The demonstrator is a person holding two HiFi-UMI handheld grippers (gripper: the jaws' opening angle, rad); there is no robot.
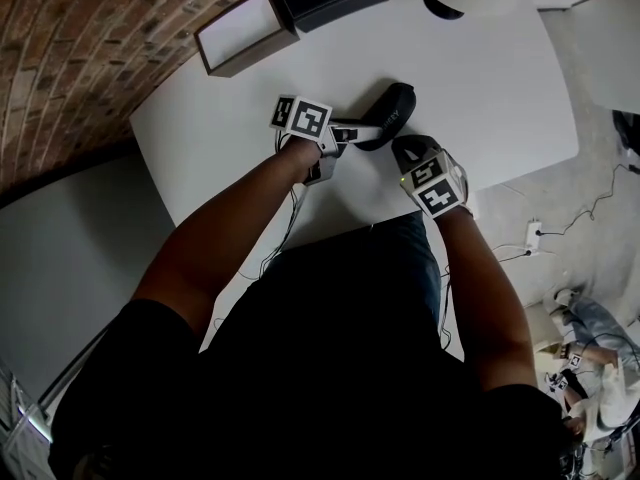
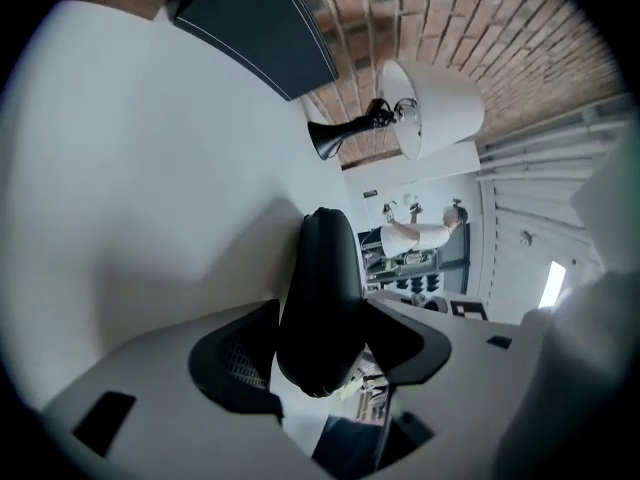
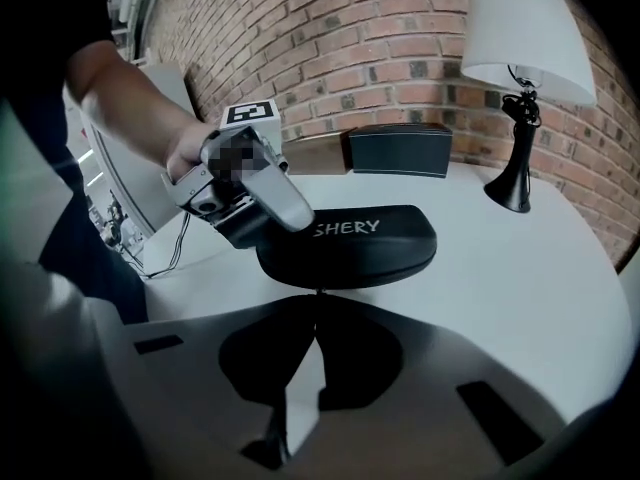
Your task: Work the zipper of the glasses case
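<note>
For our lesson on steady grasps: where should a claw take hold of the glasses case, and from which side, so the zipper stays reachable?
Probably one narrow end of the glasses case, coming in along its length with pads on its broad faces, as the left claw does. The slim oblong shell fits there, leaving its long sides clear.

Black oval glasses case [image 3: 360,248], white lettering
</note>
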